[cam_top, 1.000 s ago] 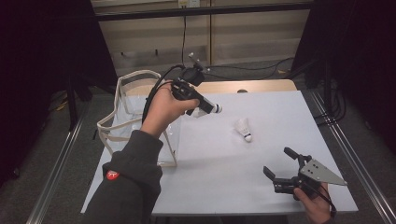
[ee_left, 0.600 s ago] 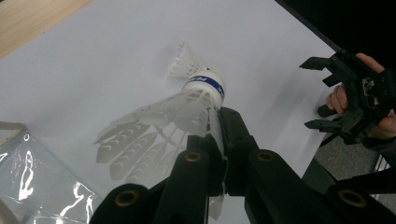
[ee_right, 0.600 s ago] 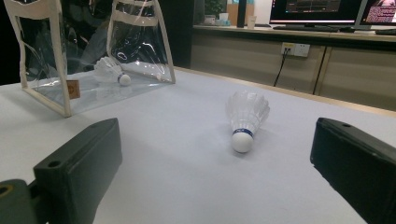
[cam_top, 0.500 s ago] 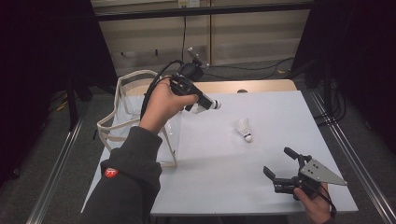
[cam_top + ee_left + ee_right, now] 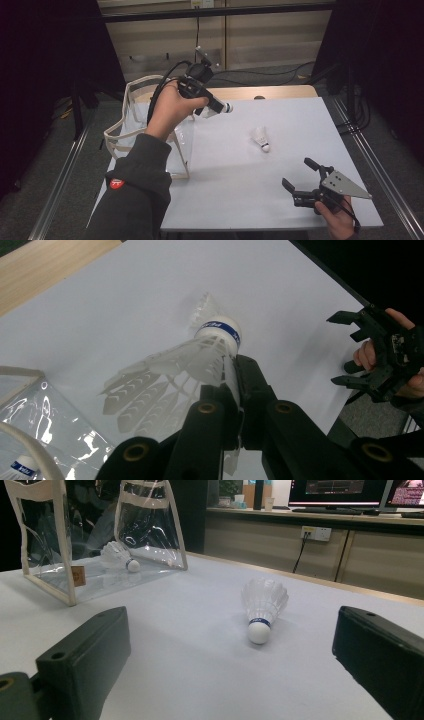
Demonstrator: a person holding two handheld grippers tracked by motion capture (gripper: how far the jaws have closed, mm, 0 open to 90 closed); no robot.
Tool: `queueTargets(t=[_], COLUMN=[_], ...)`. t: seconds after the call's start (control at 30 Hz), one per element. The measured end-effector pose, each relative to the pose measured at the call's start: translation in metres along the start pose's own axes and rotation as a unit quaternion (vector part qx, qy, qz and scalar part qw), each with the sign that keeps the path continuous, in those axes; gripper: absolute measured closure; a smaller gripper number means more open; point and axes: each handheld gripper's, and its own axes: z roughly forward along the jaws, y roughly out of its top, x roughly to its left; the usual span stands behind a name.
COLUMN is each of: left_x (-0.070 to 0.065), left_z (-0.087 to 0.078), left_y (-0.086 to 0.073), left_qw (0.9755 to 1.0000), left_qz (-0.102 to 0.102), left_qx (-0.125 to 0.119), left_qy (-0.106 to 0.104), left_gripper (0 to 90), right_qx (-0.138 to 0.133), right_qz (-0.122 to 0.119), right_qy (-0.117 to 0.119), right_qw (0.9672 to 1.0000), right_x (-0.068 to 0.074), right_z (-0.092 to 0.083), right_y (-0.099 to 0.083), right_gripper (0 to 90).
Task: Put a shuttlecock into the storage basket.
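The white feathered shuttlecock with a blue band round its cork (image 5: 210, 347) sits in the black left gripper (image 5: 235, 405), a matching white shuttlecock (image 5: 261, 138) lies on the white tabletop (image 5: 280, 200), and the clear plastic bag (image 5: 150, 125) has cream trim.

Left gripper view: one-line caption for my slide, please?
Left gripper clamps a white feathered shuttlecock above the white table, clear bag below.

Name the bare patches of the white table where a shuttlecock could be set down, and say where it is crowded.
Free: the white table between the clear bag and the right gripper, and the far right corner beyond the lying shuttlecock. Crowded: the left edge, with the bag and the left gripper holding a shuttlecock.
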Motion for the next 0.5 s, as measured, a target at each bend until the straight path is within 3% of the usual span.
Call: queueTargets(t=[0.5], left_x=[0.0088], left_z=[-0.0093], left_y=[-0.0013], left_qw=[0.9999], left_qz=[-0.012], left_qx=[-0.006], left_qy=[0.007], left_gripper=[89.1], right_qx=[0.000], right_qz=[0.000], right_qy=[0.001], right_qw=[1.0000], right_x=[0.0001], right_z=[-0.0001], right_y=[0.0000], right_gripper=[2.1])
